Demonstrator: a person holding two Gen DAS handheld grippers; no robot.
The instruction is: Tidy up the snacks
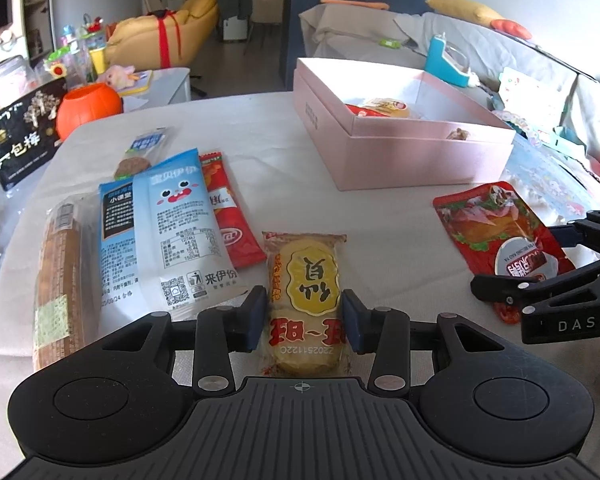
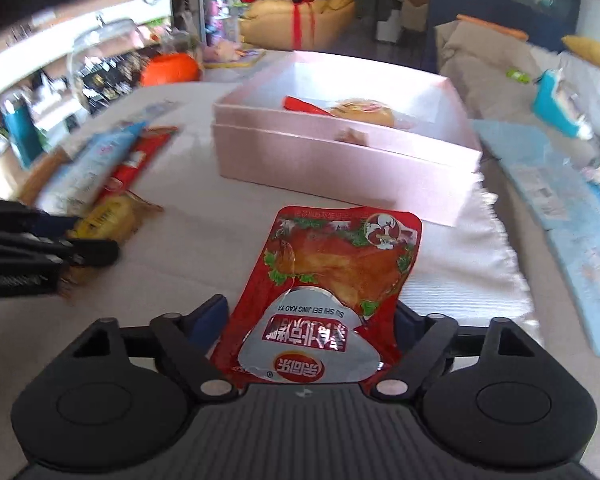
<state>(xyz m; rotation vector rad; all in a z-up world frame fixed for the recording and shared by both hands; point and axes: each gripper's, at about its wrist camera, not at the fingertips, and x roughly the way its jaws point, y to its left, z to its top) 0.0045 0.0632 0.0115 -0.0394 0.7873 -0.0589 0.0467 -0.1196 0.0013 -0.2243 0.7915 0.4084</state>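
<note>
I see 1 counter [image 1: 380,216] carrying 1 open pink box [image 1: 400,156] with 2 snacks visible inside. To its left lie 4 loose packets: 1 brown, 2 blue-and-white [image 1: 180,232], 1 long red [image 1: 228,216]. My left gripper [image 1: 305,316] has both pads pressed against 1 yellow rice cracker pack [image 1: 306,300] resting on the counter. My right gripper [image 2: 306,320] pinches 1 red roast duck pouch [image 2: 332,280] by its near end, in front of the box
</note>
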